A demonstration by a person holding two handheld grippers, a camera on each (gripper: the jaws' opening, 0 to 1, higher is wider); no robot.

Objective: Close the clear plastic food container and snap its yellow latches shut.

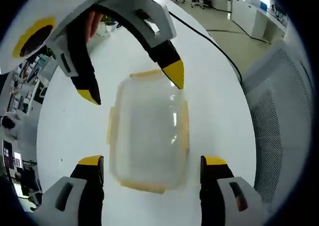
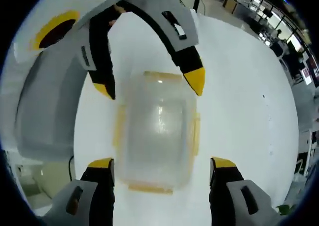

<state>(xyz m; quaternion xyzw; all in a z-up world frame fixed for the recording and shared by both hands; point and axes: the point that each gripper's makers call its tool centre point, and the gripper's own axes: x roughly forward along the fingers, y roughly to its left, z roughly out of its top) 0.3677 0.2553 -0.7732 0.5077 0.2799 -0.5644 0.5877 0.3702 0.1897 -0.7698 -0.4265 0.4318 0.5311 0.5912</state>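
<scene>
container (image 1: 148,131) sits mid-table (image 1: 75,131), lid on. left gripper (image 1: 152,162) wide open at 6 o'clock, right gripper (image 1: 135,86) wide open at 12, both holding nothing. risk: an off-centre push on a yellow latch (image 1: 113,126) slides the box on the slick top. latch engagement unreadable through haze.

Left tongs (image 1: 153,162), right tongs (image 2: 162,165): grey-white, black arms, yellow tips.
</scene>
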